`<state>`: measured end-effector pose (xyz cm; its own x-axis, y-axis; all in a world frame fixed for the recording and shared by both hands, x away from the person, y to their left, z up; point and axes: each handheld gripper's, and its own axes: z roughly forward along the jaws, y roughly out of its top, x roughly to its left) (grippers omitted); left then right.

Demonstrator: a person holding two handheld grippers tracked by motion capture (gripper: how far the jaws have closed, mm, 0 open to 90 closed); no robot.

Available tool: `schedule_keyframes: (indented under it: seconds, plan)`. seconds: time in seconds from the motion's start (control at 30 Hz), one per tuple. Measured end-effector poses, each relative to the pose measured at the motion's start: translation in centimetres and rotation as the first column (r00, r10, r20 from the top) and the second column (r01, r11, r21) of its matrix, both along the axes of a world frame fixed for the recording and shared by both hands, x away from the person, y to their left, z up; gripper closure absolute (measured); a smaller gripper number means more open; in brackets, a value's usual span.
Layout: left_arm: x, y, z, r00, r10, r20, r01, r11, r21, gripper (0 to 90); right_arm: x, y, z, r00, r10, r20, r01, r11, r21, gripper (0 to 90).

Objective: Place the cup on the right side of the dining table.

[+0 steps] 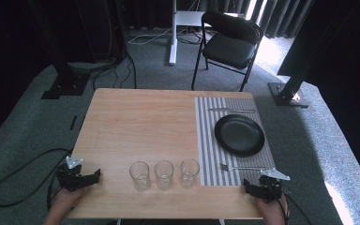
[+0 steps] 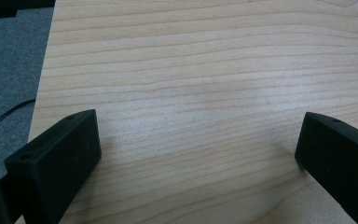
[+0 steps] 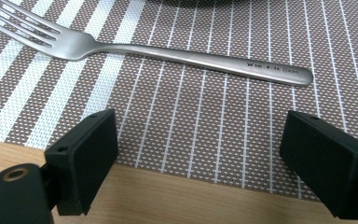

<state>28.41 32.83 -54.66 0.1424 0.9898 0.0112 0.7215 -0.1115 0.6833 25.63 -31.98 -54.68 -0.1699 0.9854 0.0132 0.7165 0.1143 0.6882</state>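
Observation:
A striped placemat (image 1: 207,140) covers the right part of the wooden table (image 1: 140,126). On it lie a black plate (image 1: 239,135), a knife (image 1: 232,110) beyond the plate, and a fork (image 1: 241,167) nearer me. Three clear glasses (image 1: 139,175) (image 1: 164,174) (image 1: 189,172) stand in a row at the front middle. My left gripper (image 1: 93,176) rests open at the table's front left corner over bare wood (image 2: 191,93). My right gripper (image 1: 248,187) is open at the front right, jaws just short of the fork (image 3: 186,56) on the placemat (image 3: 205,126).
A black folding chair (image 1: 229,42) stands beyond the table's far edge. Dark stand bases and cables lie on the grey carpet (image 1: 28,131) at left and right. A white post (image 1: 172,33) rises behind the table.

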Motion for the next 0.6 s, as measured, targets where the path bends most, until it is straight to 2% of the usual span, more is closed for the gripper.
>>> schedule_keyframes:
  seconds: [0.6]
  plan:
    - [0.04, 0.01, -0.01, 1.0000, -0.004, 0.000, 0.004, 1.0000, 0.000, 0.3, 0.17, -0.10, 0.13, 0.9998, 0.011, -0.016, -0.011, 0.9999, -0.002, 10.9]
